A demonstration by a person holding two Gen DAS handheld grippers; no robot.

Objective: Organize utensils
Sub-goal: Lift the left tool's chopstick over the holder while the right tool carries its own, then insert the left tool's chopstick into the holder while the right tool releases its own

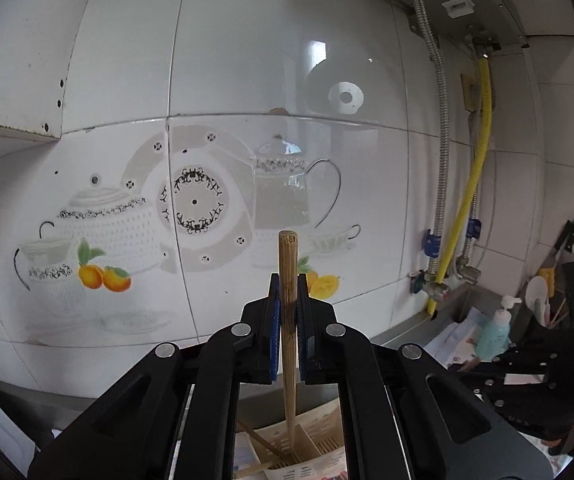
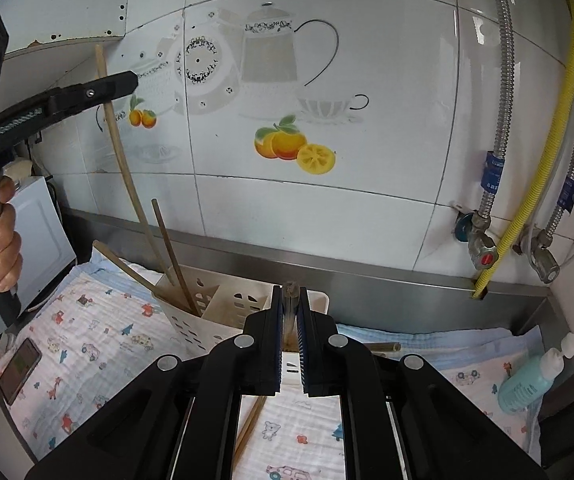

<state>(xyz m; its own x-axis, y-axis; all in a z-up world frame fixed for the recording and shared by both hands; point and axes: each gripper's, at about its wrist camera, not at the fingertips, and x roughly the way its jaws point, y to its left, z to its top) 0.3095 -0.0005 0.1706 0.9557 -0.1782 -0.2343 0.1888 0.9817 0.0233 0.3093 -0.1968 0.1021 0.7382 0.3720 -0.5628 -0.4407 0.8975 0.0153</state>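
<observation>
My left gripper (image 1: 288, 292) is shut on a bamboo chopstick (image 1: 287, 264) held upright, its lower end reaching down into the cream slotted utensil holder (image 1: 319, 432). In the right wrist view the left gripper (image 2: 127, 80) shows at upper left with that chopstick (image 2: 121, 160) slanting down into the holder (image 2: 223, 304), where other chopsticks (image 2: 171, 248) stand. My right gripper (image 2: 290, 300) is shut on a thin utensil handle (image 2: 289, 292) just in front of the holder. More chopsticks (image 2: 249, 428) lie on the cloth below it.
A printed cloth (image 2: 87, 344) covers the steel counter against a tiled wall. A phone (image 2: 19, 368) lies at the left, a teal pump bottle (image 2: 535, 376) at the right. Metal hoses and a yellow gas pipe (image 2: 543, 168) run down the right wall.
</observation>
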